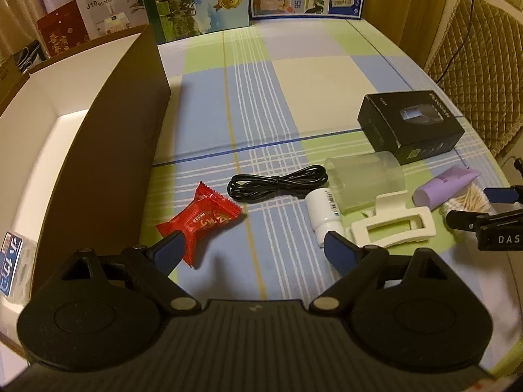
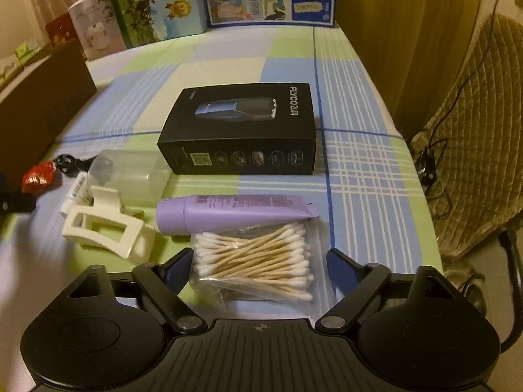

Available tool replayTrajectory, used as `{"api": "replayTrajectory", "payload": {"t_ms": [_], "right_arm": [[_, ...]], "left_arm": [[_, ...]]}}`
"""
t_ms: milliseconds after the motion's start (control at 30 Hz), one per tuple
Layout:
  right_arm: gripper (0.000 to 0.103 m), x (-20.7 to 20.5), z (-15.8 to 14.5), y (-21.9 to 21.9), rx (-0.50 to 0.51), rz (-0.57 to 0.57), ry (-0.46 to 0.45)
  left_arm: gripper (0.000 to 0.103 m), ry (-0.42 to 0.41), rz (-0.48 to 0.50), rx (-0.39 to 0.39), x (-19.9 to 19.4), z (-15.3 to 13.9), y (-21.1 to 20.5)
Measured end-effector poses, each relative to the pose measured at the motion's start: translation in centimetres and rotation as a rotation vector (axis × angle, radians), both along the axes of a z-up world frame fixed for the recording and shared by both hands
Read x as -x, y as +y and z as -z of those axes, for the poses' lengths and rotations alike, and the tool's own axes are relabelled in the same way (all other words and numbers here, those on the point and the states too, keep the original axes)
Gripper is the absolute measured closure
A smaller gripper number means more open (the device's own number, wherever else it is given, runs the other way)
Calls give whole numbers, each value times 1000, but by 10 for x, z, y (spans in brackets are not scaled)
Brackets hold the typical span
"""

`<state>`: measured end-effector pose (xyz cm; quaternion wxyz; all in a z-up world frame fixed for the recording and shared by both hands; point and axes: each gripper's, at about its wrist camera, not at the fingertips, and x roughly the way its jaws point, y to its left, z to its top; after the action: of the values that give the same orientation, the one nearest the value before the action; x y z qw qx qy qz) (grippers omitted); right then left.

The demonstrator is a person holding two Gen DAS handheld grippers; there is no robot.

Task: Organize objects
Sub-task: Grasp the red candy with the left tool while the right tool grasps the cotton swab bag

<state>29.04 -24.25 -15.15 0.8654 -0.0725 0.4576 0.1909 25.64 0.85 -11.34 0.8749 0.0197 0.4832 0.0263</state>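
Spread wide and empty, the left gripper (image 1: 253,248) is held near the red candy (image 1: 201,220) beside the box (image 1: 94,170), and the right gripper (image 2: 258,261) over the bagged cotton swabs (image 2: 255,261), where the slick bag could be pinched unevenly and dropped.

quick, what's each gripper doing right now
Left gripper: open, holding nothing, red candy by its left finger.
Right gripper: open, holding nothing, cotton swab bag between its fingers.
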Motion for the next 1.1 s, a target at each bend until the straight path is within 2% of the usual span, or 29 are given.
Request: {"api": "replayTrajectory", "payload": {"t_ms": [100,333,600,767,900,933,967,1033,1100], "right_arm": [[35,3,-1,-3,-7,-8,5],[35,11,-11,-30,-20,60,29],[35,3,-29,-49,-57,131,9],[35,0,-29,-49,-71,154,16],[35,2,-29,-49,-76,159,17],[35,2,-29,-50,-76,162,18],[35,2,-29,-50,-76,165,17],[35,2,-29,-50,-78,168,17],[35,2,-28,-50,-78,166,18]], "left_arm": [[14,5,11,-5,-4,2,1],[14,12,28,-19,-13,7,4],[16,29,43,-91,-36,14,8],[17,86,25,-131,-54,25,12],[28,160,21,-132,-59,35,14],[36,172,19,-124,-58,36,14],[40,176,10,-104,-56,35,15],[58,186,-18,-37,-51,35,19],[65,185,-58,33,-46,35,25]]}}
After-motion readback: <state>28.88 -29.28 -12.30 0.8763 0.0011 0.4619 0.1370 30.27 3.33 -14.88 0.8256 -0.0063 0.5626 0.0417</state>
